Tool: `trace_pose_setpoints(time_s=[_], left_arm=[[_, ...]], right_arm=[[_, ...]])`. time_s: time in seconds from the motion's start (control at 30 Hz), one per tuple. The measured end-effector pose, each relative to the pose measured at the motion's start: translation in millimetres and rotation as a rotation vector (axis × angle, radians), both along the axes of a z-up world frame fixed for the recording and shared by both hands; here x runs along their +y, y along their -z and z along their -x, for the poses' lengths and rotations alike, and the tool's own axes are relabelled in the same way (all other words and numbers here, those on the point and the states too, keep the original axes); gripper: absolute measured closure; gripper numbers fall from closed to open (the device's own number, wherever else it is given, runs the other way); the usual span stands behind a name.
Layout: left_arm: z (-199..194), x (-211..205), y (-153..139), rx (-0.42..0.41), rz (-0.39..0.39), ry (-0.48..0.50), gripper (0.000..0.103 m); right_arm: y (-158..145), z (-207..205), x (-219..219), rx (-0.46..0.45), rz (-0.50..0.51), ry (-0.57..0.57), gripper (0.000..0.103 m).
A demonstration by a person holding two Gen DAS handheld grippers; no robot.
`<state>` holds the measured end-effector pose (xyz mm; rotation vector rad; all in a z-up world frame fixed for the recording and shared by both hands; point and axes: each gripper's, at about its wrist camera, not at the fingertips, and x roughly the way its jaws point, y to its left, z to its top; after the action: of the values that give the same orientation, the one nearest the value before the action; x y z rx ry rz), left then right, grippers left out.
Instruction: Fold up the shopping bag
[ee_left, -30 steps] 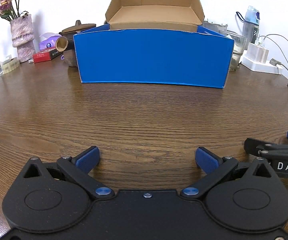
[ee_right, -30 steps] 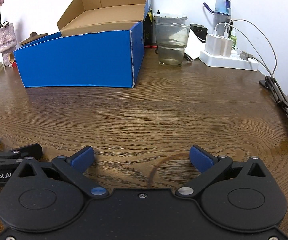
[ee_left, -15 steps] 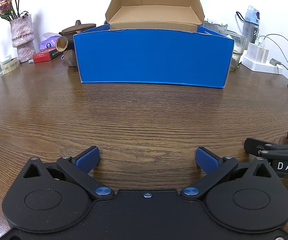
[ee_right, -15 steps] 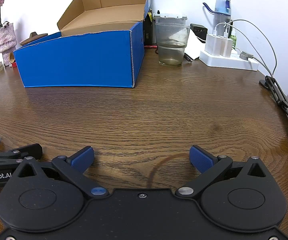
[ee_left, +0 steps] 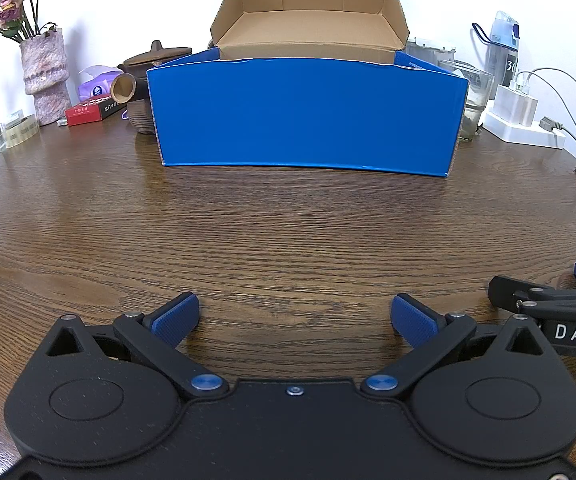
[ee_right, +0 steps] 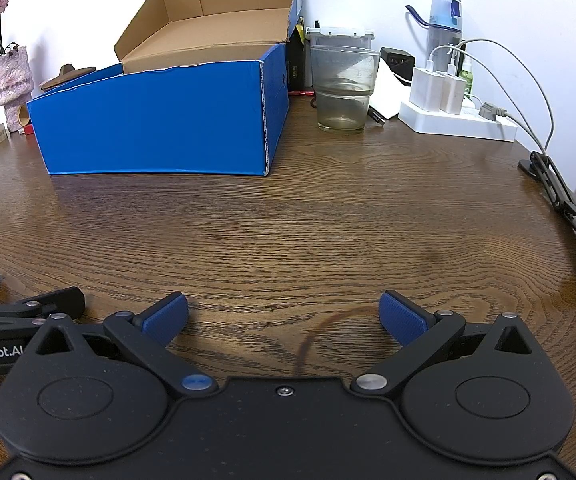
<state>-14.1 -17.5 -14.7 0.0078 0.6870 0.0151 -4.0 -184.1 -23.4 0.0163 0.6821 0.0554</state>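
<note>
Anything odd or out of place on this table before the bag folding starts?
No shopping bag shows in either view. Both grippers, left and right, rest open over bare wood. A dark ring stain marks the table.

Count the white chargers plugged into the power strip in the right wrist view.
2: one charger on the power strip's left end, the other charger immediately right of it. Others may hide behind them.
</note>
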Motion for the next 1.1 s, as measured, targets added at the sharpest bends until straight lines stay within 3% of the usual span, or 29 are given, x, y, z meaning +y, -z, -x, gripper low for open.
trace_pose_setpoints(time_s=[1.1], left_arm=[[-2.0,-0.4,0.3,0.000,0.000,0.000,0.000]], right_arm=[[-0.1,-0.9,0.9,0.000,0.000,0.000,0.000]])
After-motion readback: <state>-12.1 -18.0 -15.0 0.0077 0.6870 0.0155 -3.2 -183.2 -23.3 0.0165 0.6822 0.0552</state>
